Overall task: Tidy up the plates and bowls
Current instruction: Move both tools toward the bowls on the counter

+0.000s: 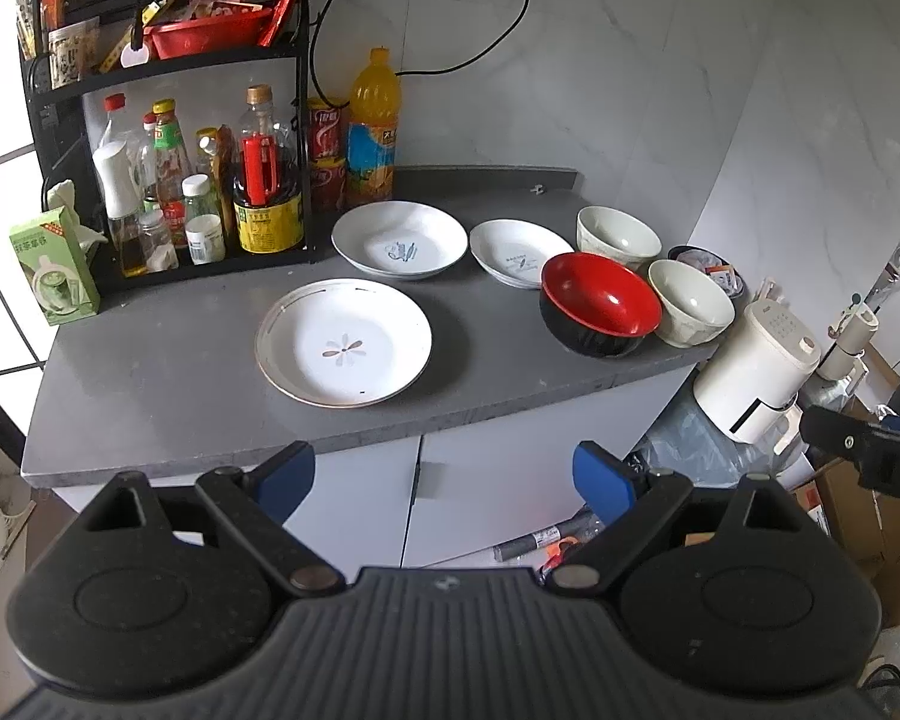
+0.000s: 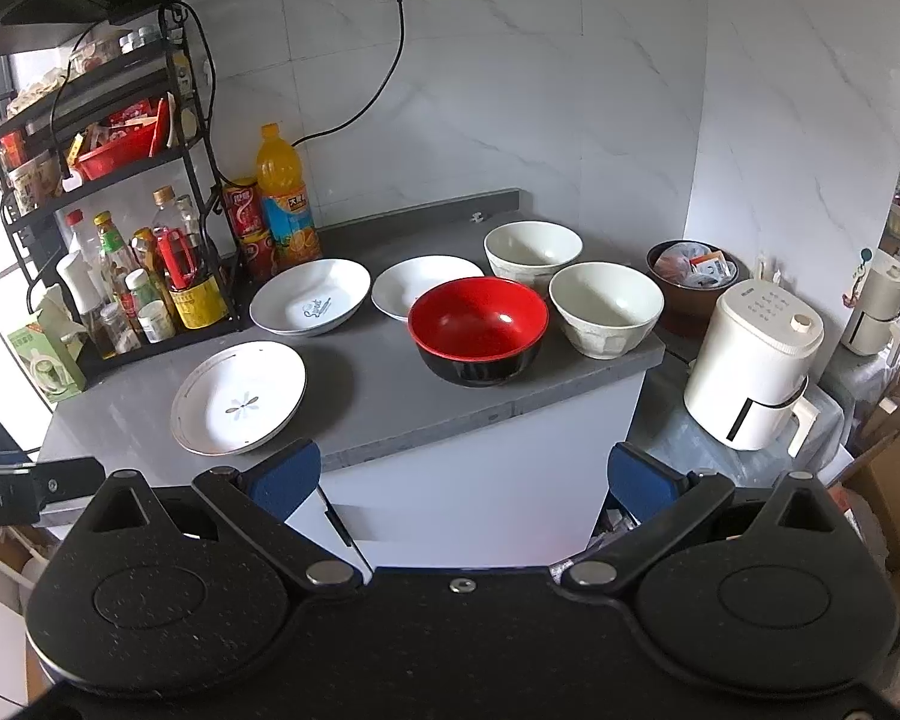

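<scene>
Both tongs hang in front of the counter (image 1: 168,372), not over it yet. Left tongs (image 1: 444,477) are spread wide and hold nothing. Right tongs (image 2: 465,480) are spread wide too, with nothing between them.

Using the red bowl (image 2: 477,324) as our marker: the flower plate (image 2: 238,399) sits well to its left, nearest the counter's front edge. Behind the red bowl and to its left is the big white plate (image 2: 310,296), and the small white plate (image 2: 420,291) peeks out just behind it. One white bowl (image 2: 606,306) is just to its right, and another white bowl (image 2: 532,252) is behind it.

Nothing is stacked yet. All three plates and all three bowls lie apart, so I think the whole job is still to do.
</scene>
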A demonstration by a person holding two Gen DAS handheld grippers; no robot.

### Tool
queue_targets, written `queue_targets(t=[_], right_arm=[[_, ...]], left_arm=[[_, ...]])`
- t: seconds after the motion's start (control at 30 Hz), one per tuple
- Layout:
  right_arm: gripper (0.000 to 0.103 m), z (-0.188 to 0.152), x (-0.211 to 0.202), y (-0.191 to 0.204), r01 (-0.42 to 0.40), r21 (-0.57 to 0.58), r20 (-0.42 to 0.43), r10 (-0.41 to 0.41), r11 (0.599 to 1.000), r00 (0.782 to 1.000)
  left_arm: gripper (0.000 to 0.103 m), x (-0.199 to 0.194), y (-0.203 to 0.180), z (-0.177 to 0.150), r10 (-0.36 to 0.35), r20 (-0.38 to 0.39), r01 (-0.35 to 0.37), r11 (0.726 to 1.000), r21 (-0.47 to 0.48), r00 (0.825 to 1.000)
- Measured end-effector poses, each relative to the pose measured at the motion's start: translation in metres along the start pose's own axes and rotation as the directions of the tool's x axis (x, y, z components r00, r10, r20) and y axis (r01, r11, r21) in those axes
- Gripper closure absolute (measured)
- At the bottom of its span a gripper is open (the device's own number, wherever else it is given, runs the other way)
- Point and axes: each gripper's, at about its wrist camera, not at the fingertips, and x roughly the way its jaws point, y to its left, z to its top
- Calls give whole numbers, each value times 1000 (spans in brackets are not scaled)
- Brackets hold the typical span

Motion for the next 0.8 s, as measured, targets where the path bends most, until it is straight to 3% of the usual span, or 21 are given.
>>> queue_targets(t=[0.23,0.8], right_arm=[[0,2,2,4,18,-34,5,-18,999,1000],[0,0,5,-15,52,37,-4,-51,998,999]], left_arm=[[11,4,3,4,3,-9,-3,1000,9,1000],[11,18,-16,17,-29,-17,29,999,41,999]])
